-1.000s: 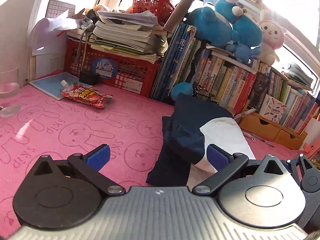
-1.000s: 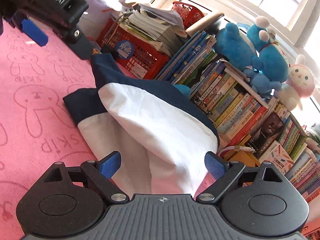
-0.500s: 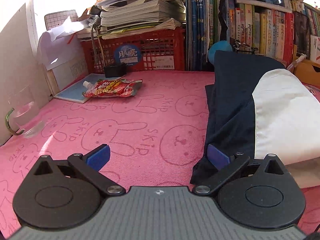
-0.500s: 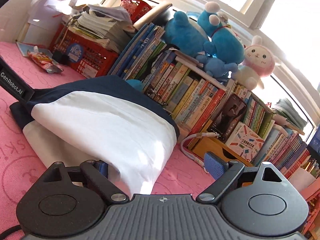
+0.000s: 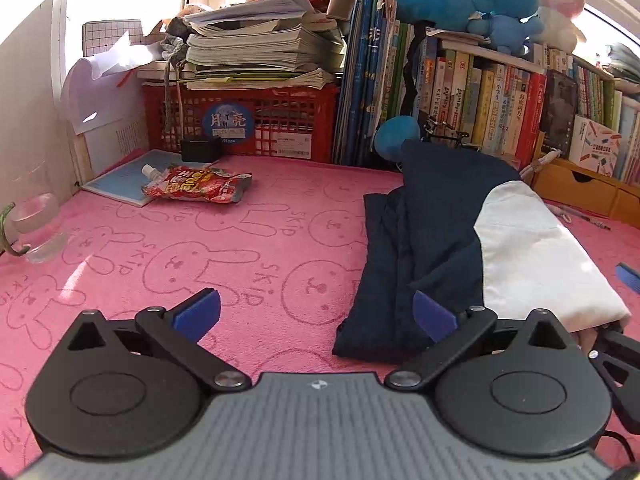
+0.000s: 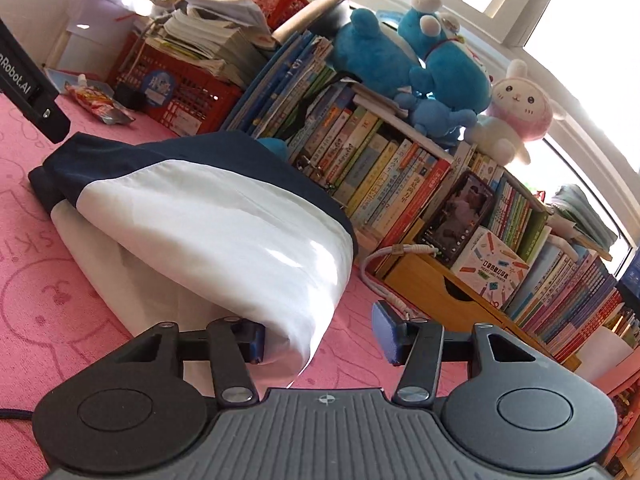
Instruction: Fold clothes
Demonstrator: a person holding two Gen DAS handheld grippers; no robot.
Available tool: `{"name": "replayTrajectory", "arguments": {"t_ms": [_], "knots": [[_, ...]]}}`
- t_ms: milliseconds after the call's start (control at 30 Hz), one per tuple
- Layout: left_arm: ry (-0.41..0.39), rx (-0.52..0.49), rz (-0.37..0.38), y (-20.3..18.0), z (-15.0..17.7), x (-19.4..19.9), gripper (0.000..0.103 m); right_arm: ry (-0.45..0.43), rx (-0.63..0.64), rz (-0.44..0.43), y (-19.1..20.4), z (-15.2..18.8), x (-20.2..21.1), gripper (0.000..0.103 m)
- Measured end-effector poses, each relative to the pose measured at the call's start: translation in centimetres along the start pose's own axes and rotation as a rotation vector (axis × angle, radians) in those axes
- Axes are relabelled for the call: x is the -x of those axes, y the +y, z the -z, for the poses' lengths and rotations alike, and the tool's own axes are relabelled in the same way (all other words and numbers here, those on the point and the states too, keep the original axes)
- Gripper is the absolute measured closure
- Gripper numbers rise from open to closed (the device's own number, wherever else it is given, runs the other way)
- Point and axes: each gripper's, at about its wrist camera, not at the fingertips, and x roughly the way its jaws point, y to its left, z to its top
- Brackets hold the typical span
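Observation:
A navy and white garment point(image 5: 472, 248) lies folded in a long bundle on the pink rabbit-print mat point(image 5: 200, 248). It also shows in the right wrist view point(image 6: 208, 220). My left gripper point(image 5: 316, 316) is open and empty, low over the mat, its right pad next to the garment's navy near edge. My right gripper point(image 6: 320, 340) is open, with the white near corner of the garment lying between its jaws; the left pad touches the cloth. The right gripper's tip shows at the far right of the left wrist view point(image 5: 628, 276).
A red snack pouch point(image 5: 196, 188) and a blue booklet point(image 5: 120, 180) lie at the back left. A glass jar point(image 5: 36, 224) stands at the left edge. A red crate point(image 5: 248, 120) under paper stacks, book rows point(image 5: 480, 100), plush toys point(image 6: 440, 64) and a wooden drawer box point(image 6: 440, 292) line the back.
My left gripper has drawn back and turned slightly, so more of the garment shows. My right gripper has narrowed its jaws around the garment's white corner.

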Motion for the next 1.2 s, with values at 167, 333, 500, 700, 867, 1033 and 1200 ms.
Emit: {"name": "replayTrajectory", "arguments": {"t_ms": [167,333,500,700,867,1033,1200], "knots": [[0.164,0.328,0.582,1.8,0.6,-1.8,0.0,-0.005,0.029,-0.021,0.9,-0.5,0.0,0.073],[0.174,0.427,0.703,0.9,1.8,-4.9,0.011,0.019,-0.043,-0.049,-0.3,-0.4,-0.3,0.073],[0.216,0.579,0.706,1.6,2.7,-7.5,0.011,0.02,-0.039,-0.04,-0.1,-0.5,-0.3,0.073],[0.202,0.576,0.695,0.8,3.0,-6.9,0.002,0.042,-0.202,-0.103,-2.2,-0.5,-0.4,0.071],[0.157,0.666,0.669,0.3,2.7,-7.9,0.003,0.088,-0.405,-0.187,-4.3,-0.2,-1.0,0.069],[-0.043,0.638,0.425,-0.4,2.6,-7.5,0.016,0.078,-0.325,-0.164,-3.1,-0.7,-0.5,0.069],[-0.042,0.624,0.331,0.4,2.8,-7.9,0.083,0.068,-0.184,-0.126,-0.9,-1.4,-0.3,0.04]]}}
